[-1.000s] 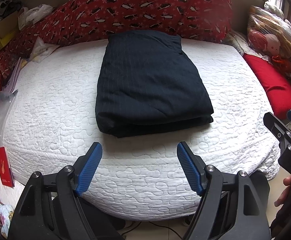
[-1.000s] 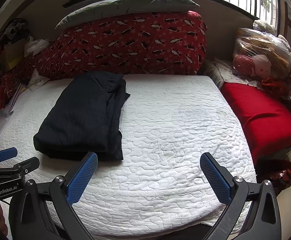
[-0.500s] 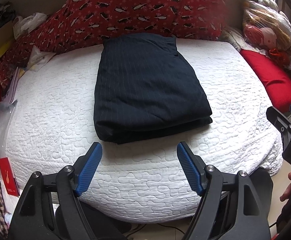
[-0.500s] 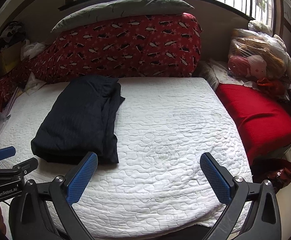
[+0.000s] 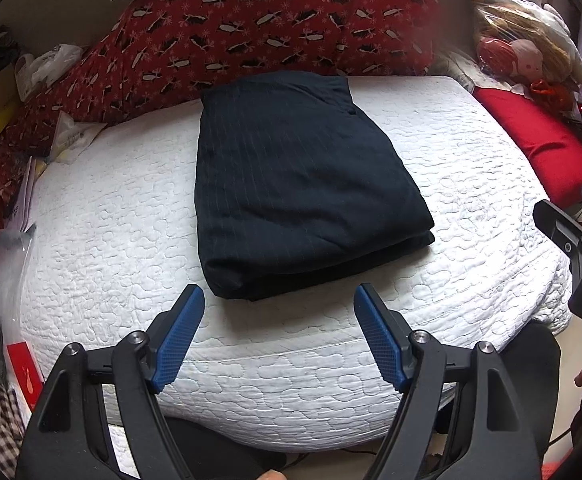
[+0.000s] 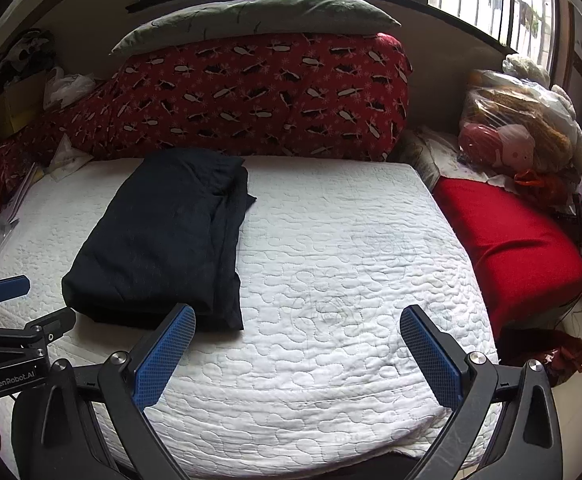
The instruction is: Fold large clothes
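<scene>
A dark navy pinstriped garment (image 5: 295, 184) lies folded into a thick rectangle on the white quilted mattress (image 5: 111, 220). In the right wrist view the garment (image 6: 163, 236) sits on the mattress's left half (image 6: 351, 280). My left gripper (image 5: 279, 308) is open and empty, just in front of the garment's near edge. My right gripper (image 6: 297, 320) is open and empty, over bare mattress to the right of the garment. The right gripper also shows at the right edge of the left wrist view (image 5: 579, 248).
A red patterned duvet (image 6: 259, 96) with a grey pillow (image 6: 259, 16) on top lies along the back wall. A red cushion (image 6: 511, 240) and bagged soft toys (image 6: 523, 128) lie to the right. Papers and bags (image 5: 23, 184) clutter the left side.
Both grippers have pulled back and risen slightly from the bed; the garment lies still. Both grippers stay open.
</scene>
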### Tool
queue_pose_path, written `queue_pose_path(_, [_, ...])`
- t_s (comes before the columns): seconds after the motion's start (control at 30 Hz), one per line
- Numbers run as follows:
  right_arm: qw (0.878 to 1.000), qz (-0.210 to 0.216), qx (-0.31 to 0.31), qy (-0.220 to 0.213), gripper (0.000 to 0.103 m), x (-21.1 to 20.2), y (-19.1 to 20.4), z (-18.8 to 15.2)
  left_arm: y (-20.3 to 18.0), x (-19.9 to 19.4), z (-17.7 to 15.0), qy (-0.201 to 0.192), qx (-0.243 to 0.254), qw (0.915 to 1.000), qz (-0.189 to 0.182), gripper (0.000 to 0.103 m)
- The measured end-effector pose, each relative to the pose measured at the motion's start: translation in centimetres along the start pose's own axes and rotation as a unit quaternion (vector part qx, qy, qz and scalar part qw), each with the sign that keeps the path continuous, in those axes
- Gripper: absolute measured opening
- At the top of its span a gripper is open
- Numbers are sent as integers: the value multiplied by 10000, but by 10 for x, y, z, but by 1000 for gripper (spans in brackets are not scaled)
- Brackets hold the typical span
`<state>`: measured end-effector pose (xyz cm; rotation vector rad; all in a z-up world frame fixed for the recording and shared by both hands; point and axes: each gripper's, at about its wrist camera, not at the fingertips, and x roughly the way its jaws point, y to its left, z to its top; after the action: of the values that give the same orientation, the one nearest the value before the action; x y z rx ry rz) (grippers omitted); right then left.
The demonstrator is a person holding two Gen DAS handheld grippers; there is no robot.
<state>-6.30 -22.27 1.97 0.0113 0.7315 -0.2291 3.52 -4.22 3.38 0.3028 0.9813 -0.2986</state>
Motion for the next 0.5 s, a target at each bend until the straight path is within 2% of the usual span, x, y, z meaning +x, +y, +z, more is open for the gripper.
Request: queue_pose_path(0.5, [9999, 58, -114, -54, 103, -4, 15, 0, -2, -5, -5, -51, 52, 9999, -97, 77])
